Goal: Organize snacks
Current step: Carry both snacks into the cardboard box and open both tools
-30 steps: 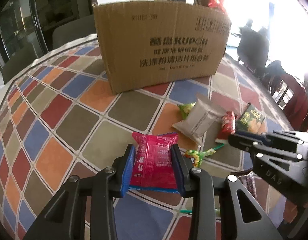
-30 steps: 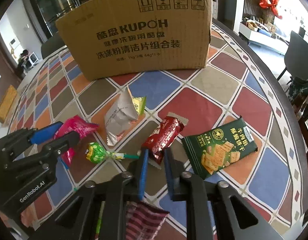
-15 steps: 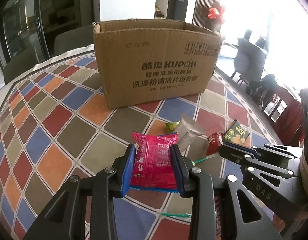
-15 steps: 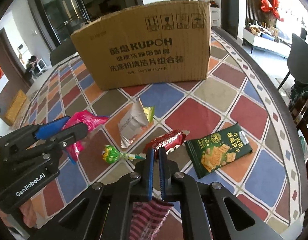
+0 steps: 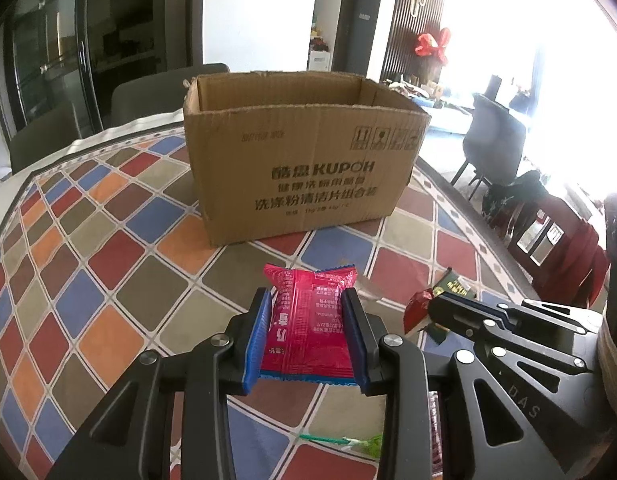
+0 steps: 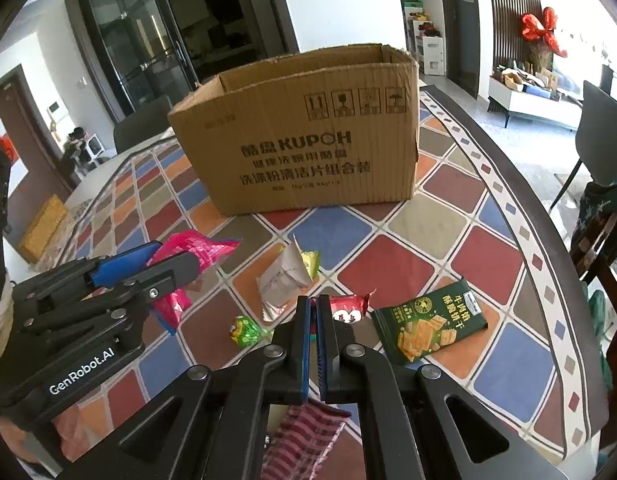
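Observation:
My left gripper (image 5: 306,296) is shut on a pink snack packet (image 5: 308,332) and holds it above the checked tablecloth, in front of the open cardboard box (image 5: 300,184). In the right wrist view the same packet (image 6: 196,246) sticks out of the left gripper (image 6: 176,256) at the left. My right gripper (image 6: 313,304) is shut on one end of a dark red snack packet (image 6: 350,310), whose other end juts out to the right. From the left wrist view the right gripper (image 5: 434,312) shows with the red packet (image 5: 418,308) at its tip. The box (image 6: 308,160) stands beyond both.
On the tablecloth (image 6: 388,268) lie a silver packet (image 6: 284,280), a small yellow-green packet (image 6: 310,260), a green lollipop (image 6: 244,330), a green cracker packet (image 6: 428,326) and a striped maroon packet (image 6: 304,440). The round table's edge (image 6: 520,208) curves on the right, with chairs beyond.
The right gripper's jaws closed on the red packet. Both grippers rose with their packets, and the box's open top came into view.

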The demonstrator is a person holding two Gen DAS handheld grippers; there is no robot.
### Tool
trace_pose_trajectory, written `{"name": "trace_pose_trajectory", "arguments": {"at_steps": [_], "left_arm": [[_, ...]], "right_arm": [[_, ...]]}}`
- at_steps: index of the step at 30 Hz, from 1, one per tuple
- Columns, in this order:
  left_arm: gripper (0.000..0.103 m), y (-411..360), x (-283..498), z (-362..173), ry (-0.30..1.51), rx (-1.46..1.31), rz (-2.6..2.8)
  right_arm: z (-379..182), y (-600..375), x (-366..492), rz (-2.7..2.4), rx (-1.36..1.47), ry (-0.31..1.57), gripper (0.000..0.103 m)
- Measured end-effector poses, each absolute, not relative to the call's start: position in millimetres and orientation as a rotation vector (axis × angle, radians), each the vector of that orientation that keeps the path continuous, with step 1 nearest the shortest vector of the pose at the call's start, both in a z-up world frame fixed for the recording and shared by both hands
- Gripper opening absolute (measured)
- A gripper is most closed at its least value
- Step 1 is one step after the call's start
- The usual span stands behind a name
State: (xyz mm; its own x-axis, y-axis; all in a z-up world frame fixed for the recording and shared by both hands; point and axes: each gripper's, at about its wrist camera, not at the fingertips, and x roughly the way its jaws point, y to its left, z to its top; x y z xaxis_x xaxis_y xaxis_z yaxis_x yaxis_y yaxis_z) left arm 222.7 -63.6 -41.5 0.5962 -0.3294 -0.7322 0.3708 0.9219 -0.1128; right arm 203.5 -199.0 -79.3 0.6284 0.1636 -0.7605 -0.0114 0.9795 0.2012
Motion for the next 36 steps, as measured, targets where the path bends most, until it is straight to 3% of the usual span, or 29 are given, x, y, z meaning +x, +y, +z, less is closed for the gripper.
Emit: {"name": "trace_pose_trajectory", "arguments": {"at_steps": [20,36], "left_arm": [[0.036,-64,239,34,0.665,0.042,-0.379],[0.036,-61,311,90,0.630,-0.003,-0.363]], "right_arm": [[-5,-201,219,0.133,0.156,0.676,0.004],[69,-199,280,0.119,0.079,0.525,0.002]]}}
